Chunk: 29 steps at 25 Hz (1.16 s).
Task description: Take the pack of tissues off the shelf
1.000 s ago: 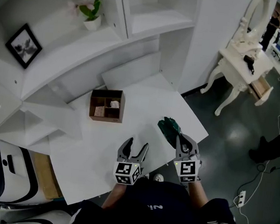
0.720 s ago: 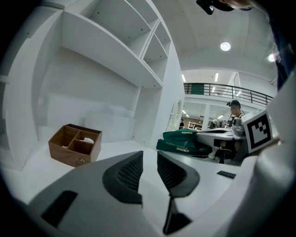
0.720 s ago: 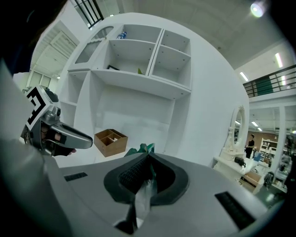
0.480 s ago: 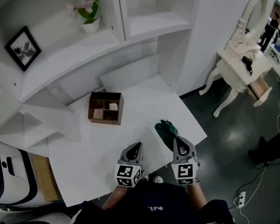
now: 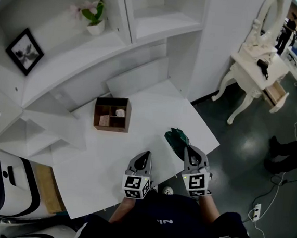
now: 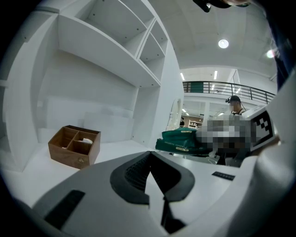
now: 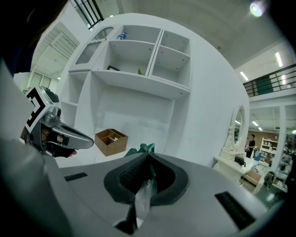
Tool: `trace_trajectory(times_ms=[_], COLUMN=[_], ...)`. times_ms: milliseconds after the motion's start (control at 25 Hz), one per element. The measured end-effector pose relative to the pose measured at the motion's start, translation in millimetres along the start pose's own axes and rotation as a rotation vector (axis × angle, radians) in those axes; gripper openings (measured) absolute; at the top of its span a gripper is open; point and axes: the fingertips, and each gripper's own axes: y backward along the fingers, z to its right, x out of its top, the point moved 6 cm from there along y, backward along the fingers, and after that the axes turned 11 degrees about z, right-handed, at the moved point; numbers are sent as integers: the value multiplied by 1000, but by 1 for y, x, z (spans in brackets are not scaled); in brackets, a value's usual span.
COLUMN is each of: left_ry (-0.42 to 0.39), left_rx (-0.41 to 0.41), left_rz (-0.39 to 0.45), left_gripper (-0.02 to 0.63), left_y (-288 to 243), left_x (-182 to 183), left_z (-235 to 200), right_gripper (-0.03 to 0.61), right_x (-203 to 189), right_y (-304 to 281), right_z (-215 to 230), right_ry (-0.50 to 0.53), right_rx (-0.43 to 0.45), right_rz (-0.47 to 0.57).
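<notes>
Nearer to you than the wooden box (image 5: pixel 112 113), both your grippers hang side by side over the white table (image 5: pixel 108 159), jaws pointing toward the box. Your right gripper (image 5: pixel 190 151) is pinched onto the wrapper of the green pack of tissues (image 5: pixel 176 138), which is off to the box's right. Your left gripper (image 5: pixel 145 156) is clamped together on nothing.

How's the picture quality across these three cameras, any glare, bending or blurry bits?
Head view: even, soft light, sharp, the white desk nearly washed out with faint shadows. Left gripper view: fisheye bending the white shelves, dark corners, a round ceiling lamp flaring, a mosaic patch beside the dark green tissue pack. Right gripper view: same bending and dark rim, near foreground soft.
</notes>
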Motion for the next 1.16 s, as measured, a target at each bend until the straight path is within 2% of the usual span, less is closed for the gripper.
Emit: trace_trajectory(times_ms=[480,880,1160], left_ry=[35,14,8], left_rx=[6,28,20], left_rz=[6,-25,-18], left_gripper=[3,3,3], left_y=[5,9,8], left_x=[-5,-11,-11], left_z=[8,8,11], right_gripper=[8,8,8], right_x=[-9,-16,-16], right_y=[10,17,20], right_z=[-5,-5,-4], right_ry=[17,19,18], right_rx=[27,34,30], right_rz=[-28,-48,-43])
